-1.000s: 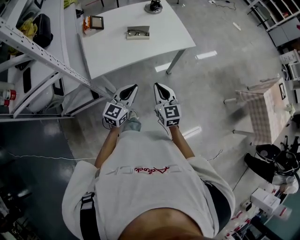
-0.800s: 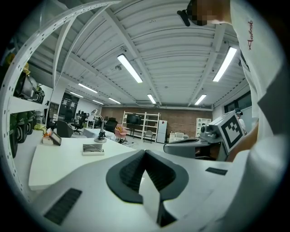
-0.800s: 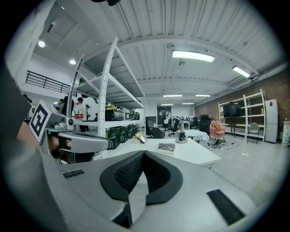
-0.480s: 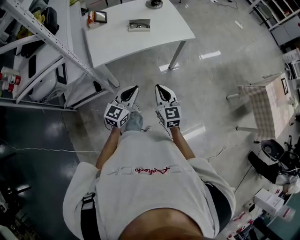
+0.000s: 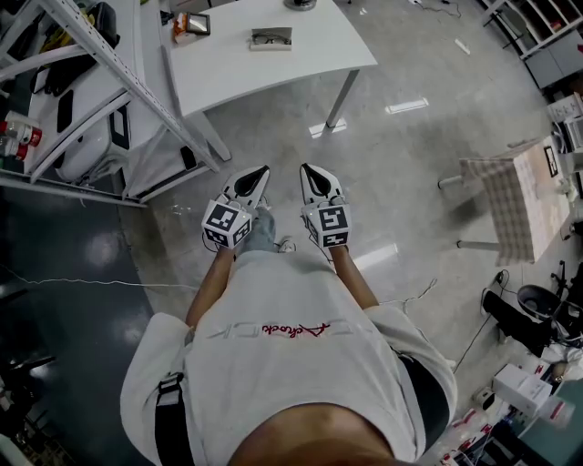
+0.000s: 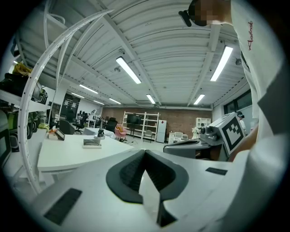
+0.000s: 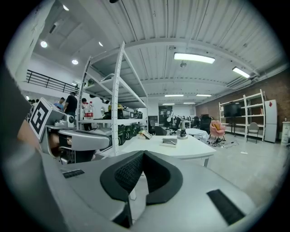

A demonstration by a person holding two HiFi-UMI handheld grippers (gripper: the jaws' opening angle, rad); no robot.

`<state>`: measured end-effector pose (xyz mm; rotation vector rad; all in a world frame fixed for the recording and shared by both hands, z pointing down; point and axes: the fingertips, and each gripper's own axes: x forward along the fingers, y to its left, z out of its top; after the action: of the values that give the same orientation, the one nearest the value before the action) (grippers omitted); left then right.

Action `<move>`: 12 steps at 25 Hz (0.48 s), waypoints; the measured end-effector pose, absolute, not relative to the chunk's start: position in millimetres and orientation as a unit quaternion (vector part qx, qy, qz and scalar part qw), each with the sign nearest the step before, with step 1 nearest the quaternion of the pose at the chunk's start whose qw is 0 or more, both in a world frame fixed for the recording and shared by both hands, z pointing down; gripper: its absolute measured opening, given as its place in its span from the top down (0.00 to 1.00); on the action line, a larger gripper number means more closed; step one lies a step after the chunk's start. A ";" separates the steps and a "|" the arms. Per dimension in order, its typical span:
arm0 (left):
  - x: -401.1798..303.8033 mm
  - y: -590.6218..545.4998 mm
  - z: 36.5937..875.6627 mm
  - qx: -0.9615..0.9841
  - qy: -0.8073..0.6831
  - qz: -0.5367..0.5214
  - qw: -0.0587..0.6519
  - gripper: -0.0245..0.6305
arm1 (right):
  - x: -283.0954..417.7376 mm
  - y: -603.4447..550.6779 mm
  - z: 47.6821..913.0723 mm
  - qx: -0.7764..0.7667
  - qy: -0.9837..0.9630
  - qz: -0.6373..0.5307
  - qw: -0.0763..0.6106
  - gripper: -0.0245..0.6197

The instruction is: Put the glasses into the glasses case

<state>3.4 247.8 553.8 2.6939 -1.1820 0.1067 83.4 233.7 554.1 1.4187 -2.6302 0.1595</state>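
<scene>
**A:** Where are the two claws?

**B:** They are side by side in front of the person's chest, above the floor (image 5: 392, 155), and both point toward the white counter (image 5: 228, 73). The left claw (image 5: 261, 169) has its jaws pressed together at the tips with nothing between them. The right claw (image 5: 305, 167) is the same, closed and empty.

**A:** And the glasses case?

**B:** The glasses case (image 5: 271, 46) lies on the far part of the counter, well apart from both claws. The glasses (image 5: 267, 38) show as a dark shape on it. From this height I cannot tell whether they sit down inside the case or only rest on top.

**A:** Is anything else on that counter?

**B:** A small framed thing (image 5: 192, 25) sits near the left corner, apart from the case. A dark object (image 5: 298, 5) is at the far edge, cut off by the frame. A metal shelf rack (image 5: 127, 77) stands to the left of the counter.
</scene>
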 end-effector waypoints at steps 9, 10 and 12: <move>14.1 264.5 555.5 0.913 -0.394 0.029 0.100 0.95 | 94.8 249.4 561.8 0.481 -0.872 0.054 0.078 0.94; 14.4 265.3 555.2 0.913 -0.394 0.028 0.100 0.95 | 95.4 250.2 561.8 0.481 -0.871 0.055 0.078 0.94; 14.9 266.7 554.2 0.913 -0.395 0.027 0.100 0.95 | 96.9 251.9 562.2 0.482 -0.871 0.057 0.080 0.94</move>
<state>14.9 266.7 554.2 2.6972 -1.1681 0.0787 96.9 251.9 562.2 1.4410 -2.6056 0.1704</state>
